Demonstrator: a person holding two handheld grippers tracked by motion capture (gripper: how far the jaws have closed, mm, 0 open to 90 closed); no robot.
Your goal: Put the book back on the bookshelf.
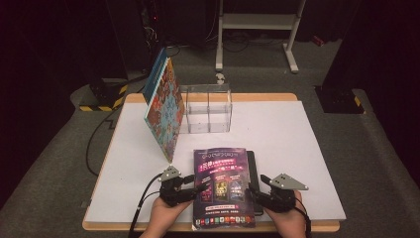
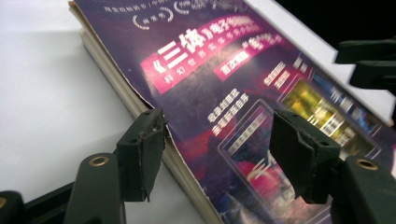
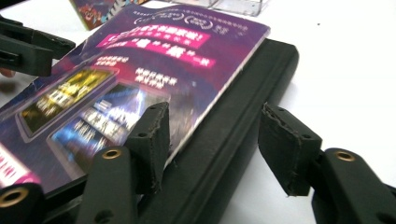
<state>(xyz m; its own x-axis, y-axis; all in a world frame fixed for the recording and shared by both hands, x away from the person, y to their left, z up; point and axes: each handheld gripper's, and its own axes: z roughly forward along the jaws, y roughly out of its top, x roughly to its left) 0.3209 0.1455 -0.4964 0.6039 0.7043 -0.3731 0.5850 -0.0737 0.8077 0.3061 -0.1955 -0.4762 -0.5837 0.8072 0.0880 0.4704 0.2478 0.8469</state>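
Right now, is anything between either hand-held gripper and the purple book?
Nothing visible. The left hand-held gripper straddles the purple book's left edge; the right hand-held gripper straddles its right edge above the black case.

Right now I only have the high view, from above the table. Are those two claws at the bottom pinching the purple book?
Observer: No. The left gripper stands open, with one jaw beside the edge of the purple book and the other above its cover.
Operator: And the other claw?
Observer: The right gripper is open too. One jaw is at the edge of the cover, and the other is out past the black slab that the book lies on.
Operator: Is the book just a thin leaflet?
Observer: No. The left gripper view shows cream pages stacked under the cover.
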